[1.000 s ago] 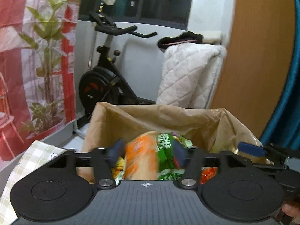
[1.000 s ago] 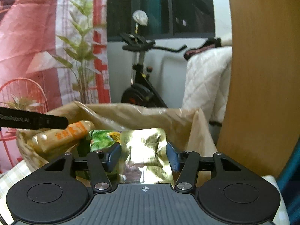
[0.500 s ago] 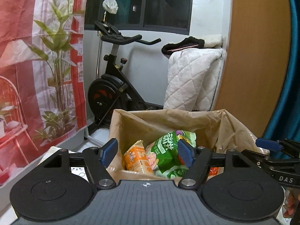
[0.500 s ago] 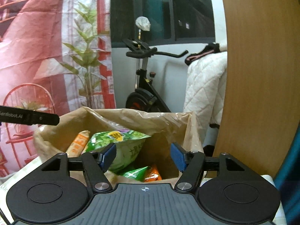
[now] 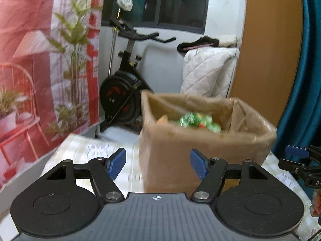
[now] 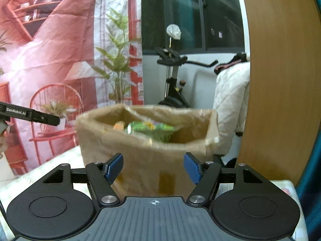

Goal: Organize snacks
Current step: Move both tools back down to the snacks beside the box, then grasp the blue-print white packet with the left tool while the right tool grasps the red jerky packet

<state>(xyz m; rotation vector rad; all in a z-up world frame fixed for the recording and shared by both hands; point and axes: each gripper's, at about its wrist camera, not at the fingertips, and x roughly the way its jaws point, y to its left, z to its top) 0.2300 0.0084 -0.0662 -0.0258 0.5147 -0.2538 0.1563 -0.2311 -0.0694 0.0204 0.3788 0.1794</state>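
While both claws, left claw [image 5: 157,164] and right claw [image 6: 153,167], gape empty, the crinkled brown paper bag [image 5: 200,146] stands just beyond on the checked table [image 5: 90,150], glossy green snack packets [image 5: 197,121] inside; "GenRobot.AI" marks one claw's arm.

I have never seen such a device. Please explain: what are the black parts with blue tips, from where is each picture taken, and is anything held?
There is no robot. A person carries one hand-held gripper in each hand, and each has a camera looking forward along its two blue-tipped fingers. One picture is from the left gripper, the other from the right gripper. Both face a brown paper bag standing on a table with a pale checked cloth. Snack packets, green and orange, lie inside the bag. Both grippers are open and hold nothing. An exercise bike stands behind.
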